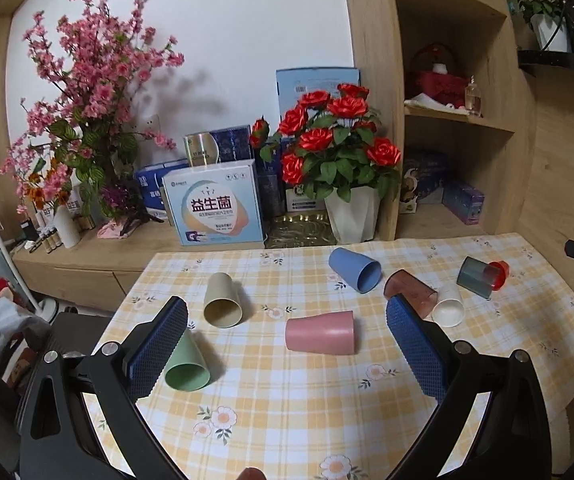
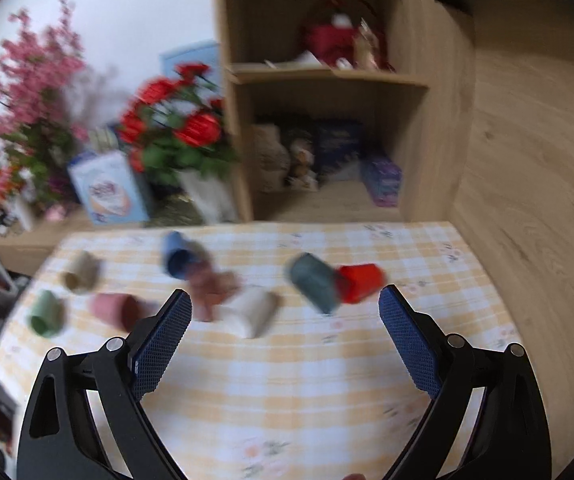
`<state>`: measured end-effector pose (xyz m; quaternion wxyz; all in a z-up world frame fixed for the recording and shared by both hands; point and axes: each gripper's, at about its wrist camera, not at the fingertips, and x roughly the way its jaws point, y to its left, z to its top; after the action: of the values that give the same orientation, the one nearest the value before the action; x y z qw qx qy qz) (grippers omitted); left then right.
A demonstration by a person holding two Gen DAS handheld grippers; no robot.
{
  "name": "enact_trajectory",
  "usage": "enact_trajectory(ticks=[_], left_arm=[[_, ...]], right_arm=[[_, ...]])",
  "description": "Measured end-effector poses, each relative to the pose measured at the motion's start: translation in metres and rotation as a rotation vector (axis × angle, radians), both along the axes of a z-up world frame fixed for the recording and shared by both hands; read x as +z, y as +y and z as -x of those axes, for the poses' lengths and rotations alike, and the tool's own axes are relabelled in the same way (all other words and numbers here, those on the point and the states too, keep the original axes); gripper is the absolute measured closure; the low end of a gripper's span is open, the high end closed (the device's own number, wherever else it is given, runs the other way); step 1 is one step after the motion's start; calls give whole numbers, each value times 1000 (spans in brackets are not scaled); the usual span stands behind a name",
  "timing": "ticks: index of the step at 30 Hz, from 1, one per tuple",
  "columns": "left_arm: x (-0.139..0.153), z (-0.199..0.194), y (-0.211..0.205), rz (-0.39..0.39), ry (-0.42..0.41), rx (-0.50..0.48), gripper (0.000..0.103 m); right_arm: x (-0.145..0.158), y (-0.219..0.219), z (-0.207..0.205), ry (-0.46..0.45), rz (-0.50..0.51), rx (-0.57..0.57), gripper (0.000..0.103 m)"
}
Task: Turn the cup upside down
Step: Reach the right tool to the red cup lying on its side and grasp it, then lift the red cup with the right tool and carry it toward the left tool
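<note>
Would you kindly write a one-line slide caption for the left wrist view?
Open left gripper hovers over a checked tablecloth strewn with cups on their sides, the pink cup between its fingers' line.

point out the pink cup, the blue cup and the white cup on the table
pink cup [image 1: 321, 333], left wrist view, on the middle of its side wall as it lies.
blue cup [image 1: 349, 266], left wrist view, on its outer side wall.
white cup [image 1: 449, 312], left wrist view, inside its open mouth.
</note>
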<state>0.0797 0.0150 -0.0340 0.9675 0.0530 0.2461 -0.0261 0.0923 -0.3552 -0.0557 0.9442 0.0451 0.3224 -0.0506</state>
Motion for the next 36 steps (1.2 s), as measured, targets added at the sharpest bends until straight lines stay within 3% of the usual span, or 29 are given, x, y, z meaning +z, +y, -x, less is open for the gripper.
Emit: enact_trajectory(ticks=[6,13,19,23,25,33,36], left_arm=[[-24,-34,6,8,49,36,6],[-57,-70,12,-11,121,120,6],[-73,-86,20,-31,148,157,6],[-82,-95,28,-21,175,166,6],[-85,-98,29,-18,182,161,6],[-91,-102,26,-11,198,142,6],[-92,-101,26,-2,206,133,8]], right_arm=[[-51,-75,-67,137,-47,-111,11],[-119,-138,-138,266,-392,-328,12],[-165,-152,-183,324,-589,-476,12],[-182,-151,-202,346,-629,-526,14],[-190,-148,-207,375,-633,-554,34],[-210,-149,-219,427,-673,-595,43],[-205,-151,-217,411,-632,-587,46]])
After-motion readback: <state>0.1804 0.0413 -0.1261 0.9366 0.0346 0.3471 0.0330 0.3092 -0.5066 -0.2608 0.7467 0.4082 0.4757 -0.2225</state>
